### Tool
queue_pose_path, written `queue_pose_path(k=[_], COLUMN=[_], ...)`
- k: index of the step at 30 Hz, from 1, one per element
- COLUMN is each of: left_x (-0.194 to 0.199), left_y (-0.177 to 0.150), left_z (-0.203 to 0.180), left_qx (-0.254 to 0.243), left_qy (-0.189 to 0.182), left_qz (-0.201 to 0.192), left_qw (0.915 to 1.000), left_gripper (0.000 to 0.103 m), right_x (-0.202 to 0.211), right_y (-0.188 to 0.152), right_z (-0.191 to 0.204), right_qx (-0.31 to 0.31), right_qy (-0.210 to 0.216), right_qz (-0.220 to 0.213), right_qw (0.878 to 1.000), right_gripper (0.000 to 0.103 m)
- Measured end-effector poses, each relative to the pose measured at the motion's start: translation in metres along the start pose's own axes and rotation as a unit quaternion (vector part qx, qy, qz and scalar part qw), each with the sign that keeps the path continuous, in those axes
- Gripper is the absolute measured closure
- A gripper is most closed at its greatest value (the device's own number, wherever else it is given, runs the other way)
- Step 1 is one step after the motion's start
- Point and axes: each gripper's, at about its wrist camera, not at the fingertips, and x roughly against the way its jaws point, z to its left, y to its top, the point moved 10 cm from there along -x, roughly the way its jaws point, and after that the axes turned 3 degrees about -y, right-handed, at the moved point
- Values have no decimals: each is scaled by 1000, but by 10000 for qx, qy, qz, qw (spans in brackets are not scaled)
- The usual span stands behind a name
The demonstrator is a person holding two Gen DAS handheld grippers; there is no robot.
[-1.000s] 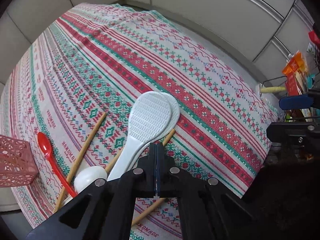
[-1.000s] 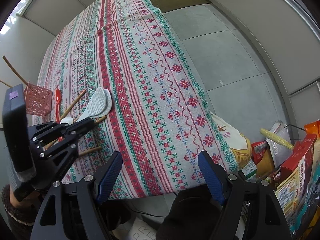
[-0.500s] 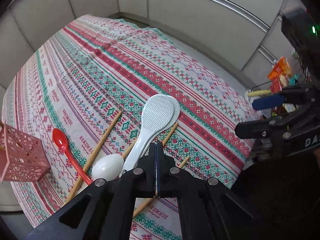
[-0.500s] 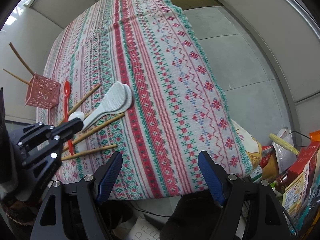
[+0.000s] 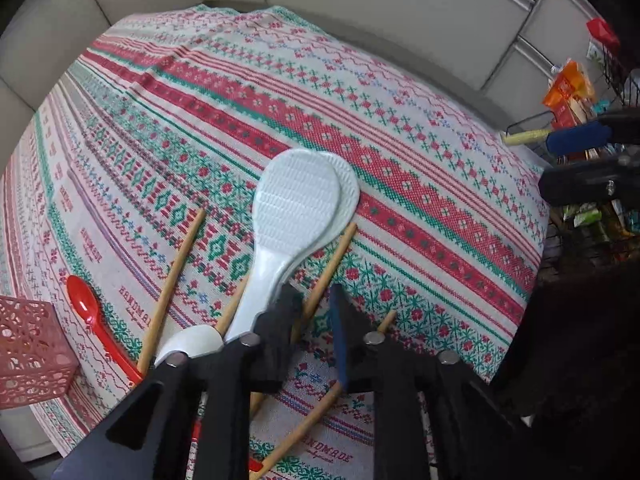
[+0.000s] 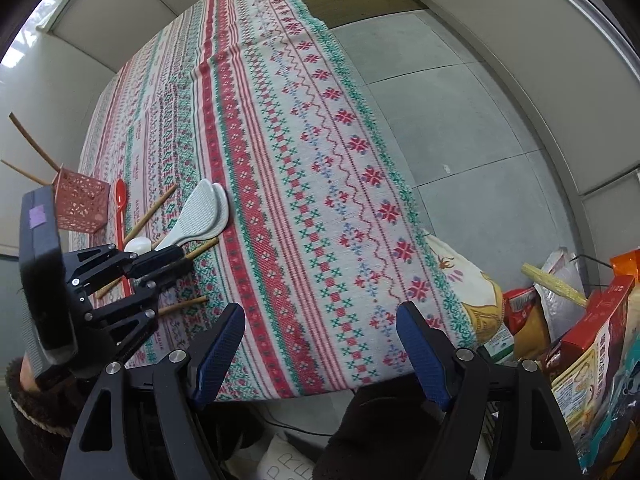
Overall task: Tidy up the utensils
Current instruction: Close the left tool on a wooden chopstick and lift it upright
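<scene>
Two stacked white rice paddles (image 5: 296, 208) lie on the patterned tablecloth (image 5: 400, 152), with several wooden chopsticks (image 5: 176, 272), a white spoon (image 5: 192, 342) and a red spoon (image 5: 86, 308) beside them. A pink lattice holder (image 5: 28, 352) stands at the left; in the right wrist view it (image 6: 80, 202) holds two chopsticks. My left gripper (image 5: 314, 300) is open, low over the paddle handles and a chopstick, holding nothing. It also shows in the right wrist view (image 6: 168, 268). My right gripper (image 6: 320, 344) is open and empty, off the table's near edge.
Food boxes and bags (image 6: 580, 340) stand on the floor to the right of the table. A grey tiled floor (image 6: 460, 120) lies beyond the table's right edge. A wall (image 5: 360, 8) runs behind the table.
My left gripper has opened from shut and has come down closer to the paddle handles and chopsticks. The right gripper has stayed open and shifted slightly.
</scene>
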Motion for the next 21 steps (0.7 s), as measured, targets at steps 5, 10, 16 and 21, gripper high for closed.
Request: queue_pose_path(k=[5,10,16,21], left_x=[-1,-2,3,28], left_y=[1,4,6,3], left_z=[-5,-5,-7,-3], left_qx=[-101,50,-137,12], left_qy=[38,23,226,232], left_qz=[12,25,-80,-353], left_qw=[9999,10000,9996,9991], left_gripper=[75,92,97,98], right_x=[0,0,3,2], right_y=[0,0,-2,-3], right_z=[-3,-1,2,4], right_qx=[11,27,15,-8], right_qy=[9,19,39,41], right_qz=[8,-6,-42,-43], right_qw=[10000,10000,10000,10000], right_gripper=[24,24,24,24])
